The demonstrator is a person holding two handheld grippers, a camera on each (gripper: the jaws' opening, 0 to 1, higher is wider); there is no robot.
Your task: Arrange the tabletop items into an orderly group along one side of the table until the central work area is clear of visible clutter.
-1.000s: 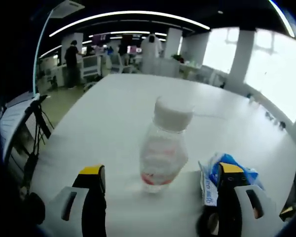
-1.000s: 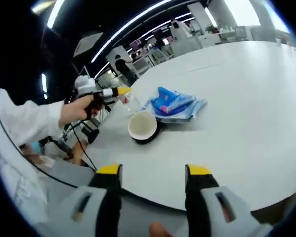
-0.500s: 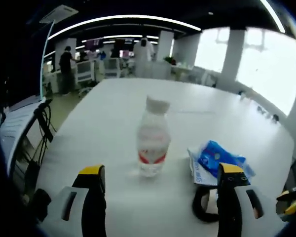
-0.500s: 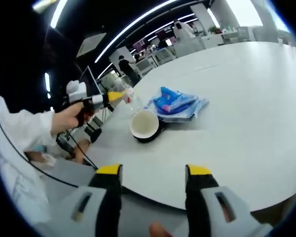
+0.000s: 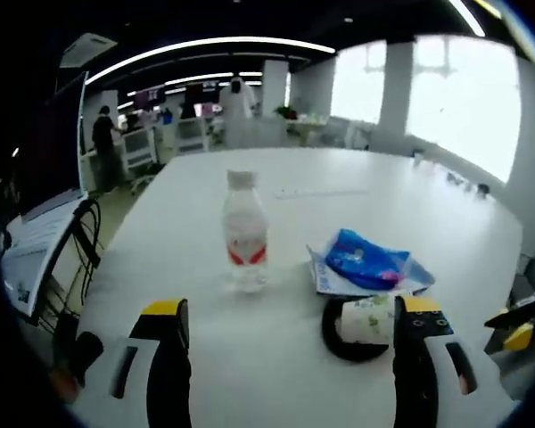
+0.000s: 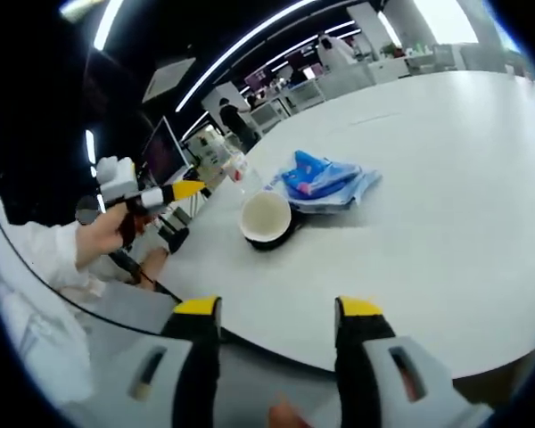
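Note:
A clear water bottle (image 5: 246, 234) with a white cap and red label stands upright on the white table (image 5: 428, 192). Right of it lies a blue packet (image 5: 366, 261) on a white wrapper. In front of that, a paper cup (image 5: 367, 321) rests on its side on a black disc. My left gripper (image 5: 292, 352) is open, back from the bottle with nothing between its jaws. My right gripper (image 6: 278, 343) is open near the table's (image 6: 446, 205) edge, facing the cup (image 6: 266, 217), the packet (image 6: 325, 181) and the bottle (image 6: 239, 171). A hand holds the left gripper (image 6: 174, 191) beside them.
A monitor (image 5: 36, 160) and hanging cables (image 5: 85, 241) stand off the table's left edge. Desks and standing people (image 5: 101, 143) are far behind. The right gripper's yellow tips (image 5: 520, 328) show at the right edge. A white sleeve (image 6: 36, 259) lies left.
My left gripper has drawn back from the bottle, which now stands farther off and upright. The cup and black disc have come into its view. The right gripper has hardly moved.

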